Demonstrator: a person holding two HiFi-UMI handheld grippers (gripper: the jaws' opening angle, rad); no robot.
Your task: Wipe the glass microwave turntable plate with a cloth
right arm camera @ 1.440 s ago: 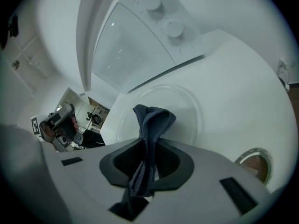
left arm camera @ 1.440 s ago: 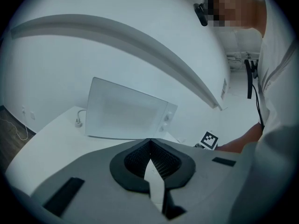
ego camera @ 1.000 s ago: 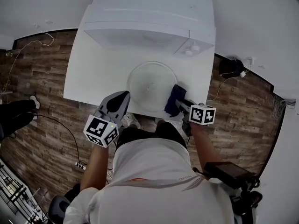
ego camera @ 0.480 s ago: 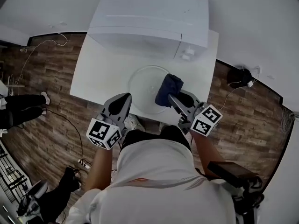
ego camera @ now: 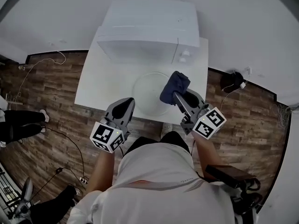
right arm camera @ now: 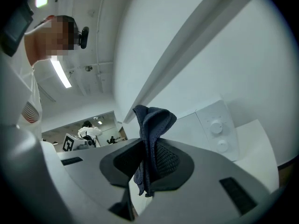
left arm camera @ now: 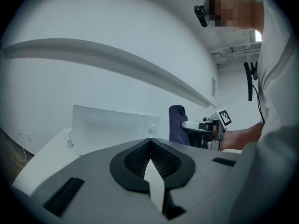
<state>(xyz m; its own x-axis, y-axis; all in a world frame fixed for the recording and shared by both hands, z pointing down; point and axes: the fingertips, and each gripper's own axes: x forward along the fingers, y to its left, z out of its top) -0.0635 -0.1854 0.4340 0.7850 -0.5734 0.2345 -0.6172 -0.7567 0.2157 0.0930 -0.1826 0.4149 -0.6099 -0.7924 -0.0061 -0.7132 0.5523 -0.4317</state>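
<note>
The round glass turntable plate (ego camera: 150, 93) lies on the white table (ego camera: 100, 85) in front of the microwave (ego camera: 149, 27). My right gripper (ego camera: 177, 96) is shut on a dark blue cloth (ego camera: 175, 86) and holds it bunched and upright over the plate's right edge. In the right gripper view the cloth (right arm camera: 152, 141) sticks up from between the jaws of the right gripper (right arm camera: 147, 160). My left gripper (ego camera: 126, 101) hovers at the table's front edge, left of the plate, with nothing in it. Seen along its own jaws, the left gripper (left arm camera: 149, 148) is shut, with the cloth (left arm camera: 177, 124) beyond it.
The microwave's door is shut, and its two knobs (right arm camera: 216, 133) sit on the right side. A person's legs (ego camera: 18, 122) show on the wood floor (ego camera: 51, 101) at the left. Cables (ego camera: 70, 139) run across the floor, and a dark object (ego camera: 232, 80) lies at the right.
The right gripper has carried the cloth from the plate's right front edge up and farther back. The left gripper has stayed near the table's front edge.
</note>
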